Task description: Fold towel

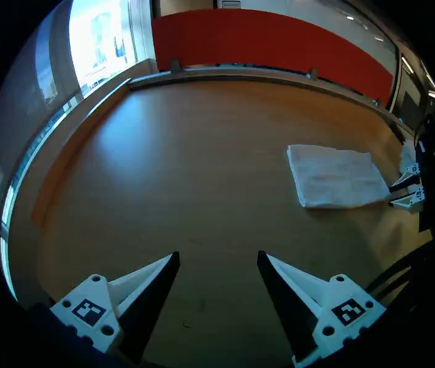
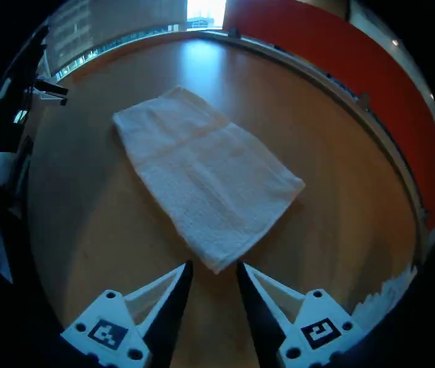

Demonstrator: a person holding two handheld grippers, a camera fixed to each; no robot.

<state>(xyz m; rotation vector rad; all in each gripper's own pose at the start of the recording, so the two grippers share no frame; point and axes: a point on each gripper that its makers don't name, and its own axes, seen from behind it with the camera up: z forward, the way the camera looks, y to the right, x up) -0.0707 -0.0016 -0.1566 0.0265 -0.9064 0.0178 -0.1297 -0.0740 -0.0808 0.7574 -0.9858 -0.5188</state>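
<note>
A white towel (image 2: 205,172) lies folded flat in a rectangle on the wooden table (image 2: 340,184). My right gripper (image 2: 214,265) is open, and the towel's nearest corner lies just ahead of its fingertips, right at the gap between them. In the left gripper view the towel (image 1: 337,176) is far off to the right, with the right gripper (image 1: 408,187) at its right corner. My left gripper (image 1: 218,254) stands wide open over bare table (image 1: 205,172), holding nothing.
A red wall panel (image 1: 266,40) runs behind the table's far raised edge (image 1: 248,72). Bright windows (image 1: 100,40) are at the left. Something white and crumpled (image 2: 389,291) sits at the table's edge to the right of the right gripper.
</note>
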